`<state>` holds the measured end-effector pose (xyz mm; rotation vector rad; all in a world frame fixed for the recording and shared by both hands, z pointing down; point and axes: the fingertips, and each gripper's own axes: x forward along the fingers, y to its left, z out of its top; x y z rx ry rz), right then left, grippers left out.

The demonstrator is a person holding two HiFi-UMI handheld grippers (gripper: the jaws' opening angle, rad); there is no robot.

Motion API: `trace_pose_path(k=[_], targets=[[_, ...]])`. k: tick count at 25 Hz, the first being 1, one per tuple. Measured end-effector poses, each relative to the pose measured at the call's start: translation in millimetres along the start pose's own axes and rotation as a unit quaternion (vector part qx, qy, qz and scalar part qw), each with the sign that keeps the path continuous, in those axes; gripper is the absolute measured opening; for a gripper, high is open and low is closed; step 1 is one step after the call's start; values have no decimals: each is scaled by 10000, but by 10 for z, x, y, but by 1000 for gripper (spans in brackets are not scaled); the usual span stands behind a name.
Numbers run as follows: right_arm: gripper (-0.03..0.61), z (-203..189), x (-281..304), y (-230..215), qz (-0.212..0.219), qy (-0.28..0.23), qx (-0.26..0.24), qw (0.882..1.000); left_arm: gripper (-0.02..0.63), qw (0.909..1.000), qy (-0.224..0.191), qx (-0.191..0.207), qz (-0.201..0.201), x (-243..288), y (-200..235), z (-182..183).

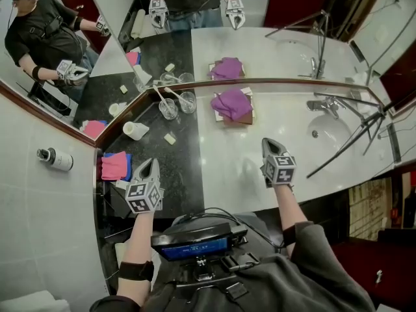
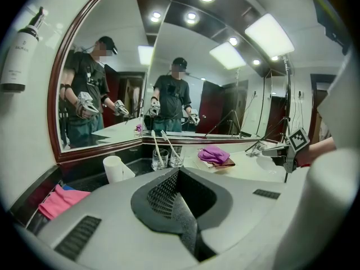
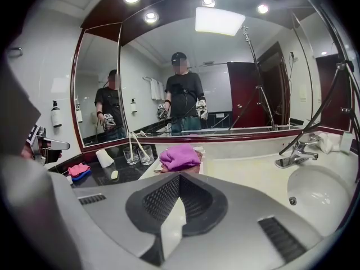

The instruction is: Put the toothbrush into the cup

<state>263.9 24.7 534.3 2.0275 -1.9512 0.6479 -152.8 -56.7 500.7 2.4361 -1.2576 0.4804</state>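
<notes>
You held left gripper (image 1: 148, 166) and right gripper (image 1: 270, 143) closed, empty, above surface (image 1: 227, 164); two toothbrushes (image 1: 161, 97) stood in glass cups (image 1: 188, 103) beside mirror (image 1: 260, 51).

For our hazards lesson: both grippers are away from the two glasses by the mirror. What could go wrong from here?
The left glass and right glass stand close together; reaching for one could knock the other.
A toothbrush leans out of each, so a nudge may tip its glass.
The white cup lies on its side and could roll.

Purple towel (image 1: 232, 103) nr sink (image 1: 338, 127); pink cloth (image 1: 114, 166), maybe soap (image 1: 169, 138).
</notes>
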Motion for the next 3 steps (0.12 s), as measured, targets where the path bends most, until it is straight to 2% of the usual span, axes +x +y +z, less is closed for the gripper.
trace_pose_path(k=[3], targets=[[15, -1, 21, -10, 18, 18, 1, 10000, -3, 10000, 27, -14, 8, 6, -16, -18]])
